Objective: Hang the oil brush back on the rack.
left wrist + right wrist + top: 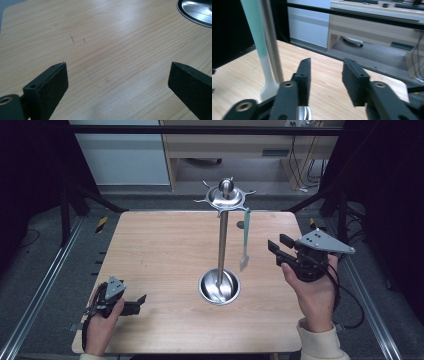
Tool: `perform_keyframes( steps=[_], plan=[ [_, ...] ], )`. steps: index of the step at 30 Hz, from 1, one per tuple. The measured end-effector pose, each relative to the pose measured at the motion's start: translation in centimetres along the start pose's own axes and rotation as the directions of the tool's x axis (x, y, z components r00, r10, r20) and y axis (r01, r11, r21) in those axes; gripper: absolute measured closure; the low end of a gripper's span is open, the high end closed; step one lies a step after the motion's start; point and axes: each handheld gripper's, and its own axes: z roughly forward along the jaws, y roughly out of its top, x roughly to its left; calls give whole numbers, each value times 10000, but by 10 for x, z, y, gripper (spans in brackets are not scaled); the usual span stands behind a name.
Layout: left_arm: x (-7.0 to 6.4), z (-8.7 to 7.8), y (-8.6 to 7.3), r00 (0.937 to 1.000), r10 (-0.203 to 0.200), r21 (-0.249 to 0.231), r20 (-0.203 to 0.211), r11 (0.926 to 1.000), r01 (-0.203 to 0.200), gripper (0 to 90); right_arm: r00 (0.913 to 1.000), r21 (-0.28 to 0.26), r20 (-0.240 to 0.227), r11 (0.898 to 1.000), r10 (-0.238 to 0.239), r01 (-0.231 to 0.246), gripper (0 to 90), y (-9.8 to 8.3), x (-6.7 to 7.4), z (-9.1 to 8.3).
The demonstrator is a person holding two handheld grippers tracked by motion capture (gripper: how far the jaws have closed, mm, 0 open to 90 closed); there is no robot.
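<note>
Right gripper view crops spatula (259,42) (top unseen)

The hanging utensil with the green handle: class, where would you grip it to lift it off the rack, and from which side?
Probably grip the utensil mid-handle, on its flat green part, coming in from the right, where the right hand-held gripper stands open. It hangs straight down from a hook on the rack, right of the pole.
</note>
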Motion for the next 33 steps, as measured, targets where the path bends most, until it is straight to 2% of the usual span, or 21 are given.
perform_keyframes(
  steps=[3,10,11,13,14,16,17,18,20,30,33],
  plan=[
    [0,0,0,10000,3,-1,6,10000,-3,25,9998,-25,153,10000,84,-84,509,0,-2,-1],
    [0,0,0,10000,12,-3,21,10000,-12,25,9970,-177,665,9991,397,-386,358,-2,-15,-6],
    [0,0,0,10000,9,0,21,10000,-9,25,9970,-177,665,9991,397,-386,358,-2,-15,-6],
    [0,0,0,10000,4,-15,17,10000,-4,25,9950,-164,863,9987,494,-481,294,-3,-19,-7],
    [0,0,0,10000,2,-20,17,10000,-2,25,9950,-164,863,9987,494,-481,294,-3,-19,-7],
    [0,0,0,10000,11,-14,19,10000,-11,25,9927,-176,1111,9988,467,-450,257,-4,-22,-7],
    [0,0,0,10000,-2,-23,23,10000,2,25,9891,-223,1414,9990,403,-375,215,-4,-25,-7],
    [0,0,0,10000,-2,-23,23,10000,2,25,9891,-223,1414,9990,403,-375,215,-4,-25,-7],
    [0,0,0,10000,12,-3,28,10000,-12,25,9844,-95,1756,9999,102,-86,167,-6,-29,-7],
    [0,0,0,10000,5,-19,20,10000,-5,25,9807,6,1952,9999,121,-125,97,-12,-39,-5],
    [0,0,0,10000,22,-27,21,10000,-22,25,9802,216,1975,9996,128,-174,78,-16,-43,-2]
  ],
)
